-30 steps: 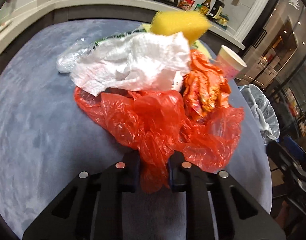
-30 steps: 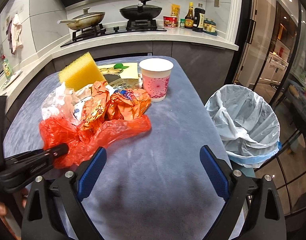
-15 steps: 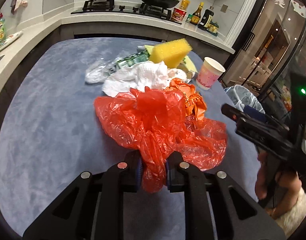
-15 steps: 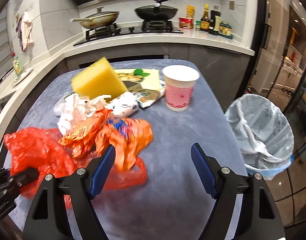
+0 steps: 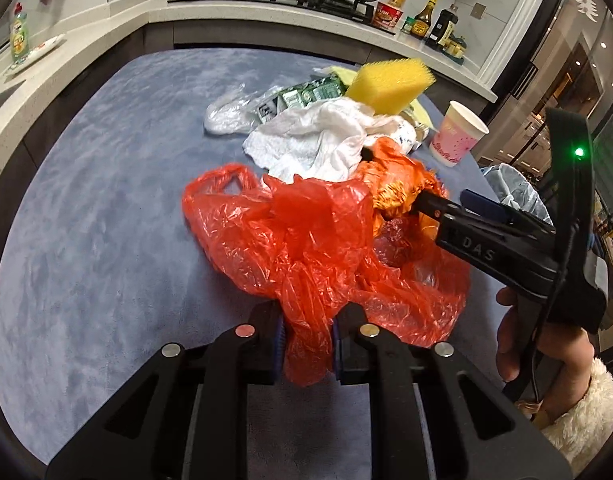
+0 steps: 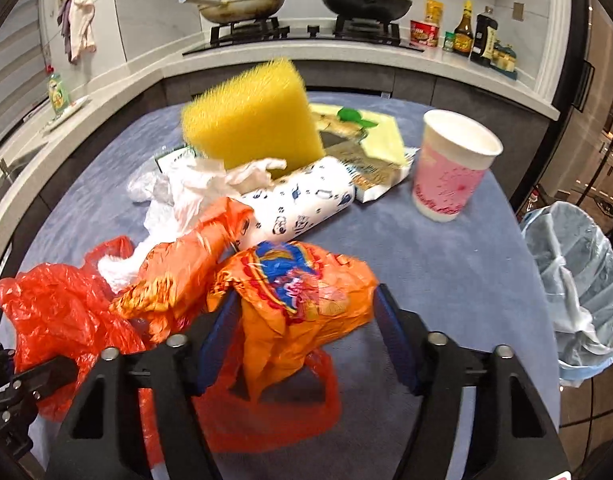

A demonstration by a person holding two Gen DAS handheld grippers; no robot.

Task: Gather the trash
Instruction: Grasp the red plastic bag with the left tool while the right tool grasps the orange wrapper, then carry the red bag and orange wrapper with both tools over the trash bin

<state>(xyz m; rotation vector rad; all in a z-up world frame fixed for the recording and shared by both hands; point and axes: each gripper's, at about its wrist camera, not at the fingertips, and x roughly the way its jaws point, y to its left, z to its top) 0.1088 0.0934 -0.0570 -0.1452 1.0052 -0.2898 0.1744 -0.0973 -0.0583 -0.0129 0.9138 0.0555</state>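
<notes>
The left gripper clamped the light, slippery red plastic bag; the right gripper jaws stood apart around the soft orange wrapper.

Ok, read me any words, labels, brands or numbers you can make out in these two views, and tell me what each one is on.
"DAS": on the black body of the right gripper, seen from the left wrist view.
Green and white packet: print too small to read.
Orange snack wrapper: coloured print, blurred, unreadable.
White patterned pack: small blue pictures, no legible words.
Pink paper cup: pattern only, no text.
Sauce bottles and dish soap bottle: labels too small.
</notes>
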